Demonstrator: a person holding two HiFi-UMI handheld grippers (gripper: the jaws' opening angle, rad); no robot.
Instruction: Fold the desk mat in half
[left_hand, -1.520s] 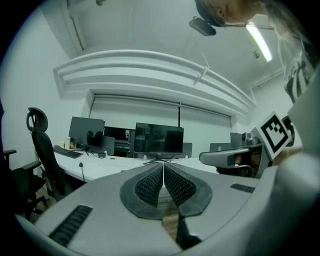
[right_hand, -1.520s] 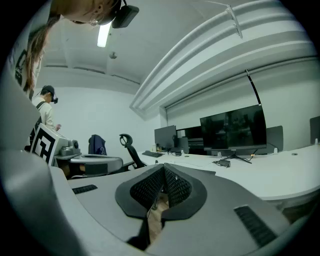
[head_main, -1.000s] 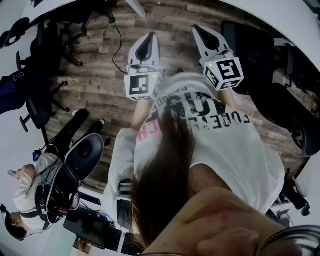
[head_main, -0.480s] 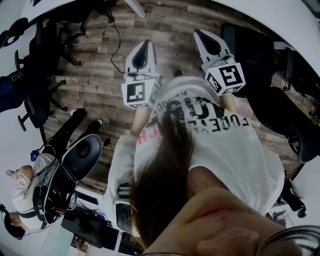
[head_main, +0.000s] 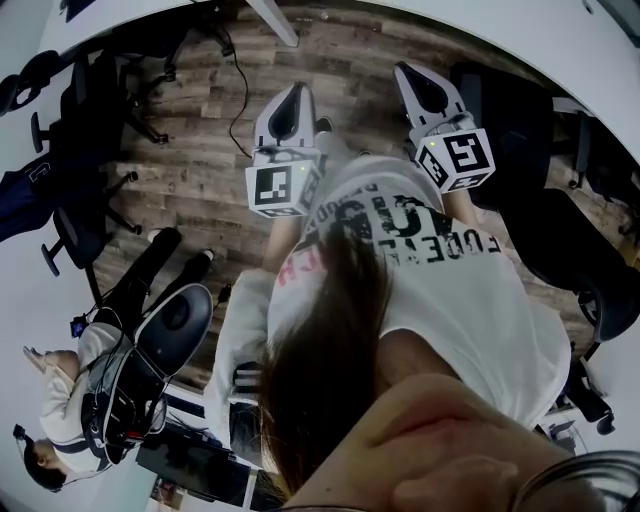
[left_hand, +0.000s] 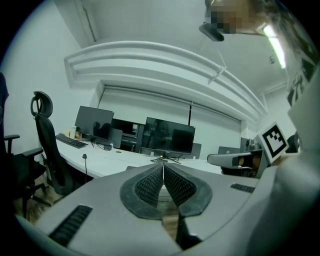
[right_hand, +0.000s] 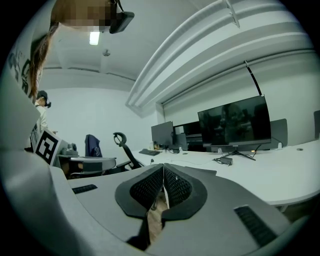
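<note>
With left tool (left_hand: 162, 175) and right tool (right_hand: 163, 175) both clamped empty and worktop (right_hand: 280, 175) ahead, best open wide before reaching the mat, not yet in view

Brown wood-plank flooring (head_main: 190, 180) is running across the room, with a black cable (head_main: 238, 92) trailing over it. A black high-backed office chair (left_hand: 47, 142) is standing beside a long white desk (left_hand: 107, 162), which is carrying dark monitors (left_hand: 169, 137) and a keyboard (left_hand: 72, 141). White walls (left_hand: 40, 65) are rising behind. A stepped, curved ceiling moulding (left_hand: 165, 62) is sweeping overhead, and what looks like a strip light (left_hand: 274, 42) is glowing beside it.
</note>
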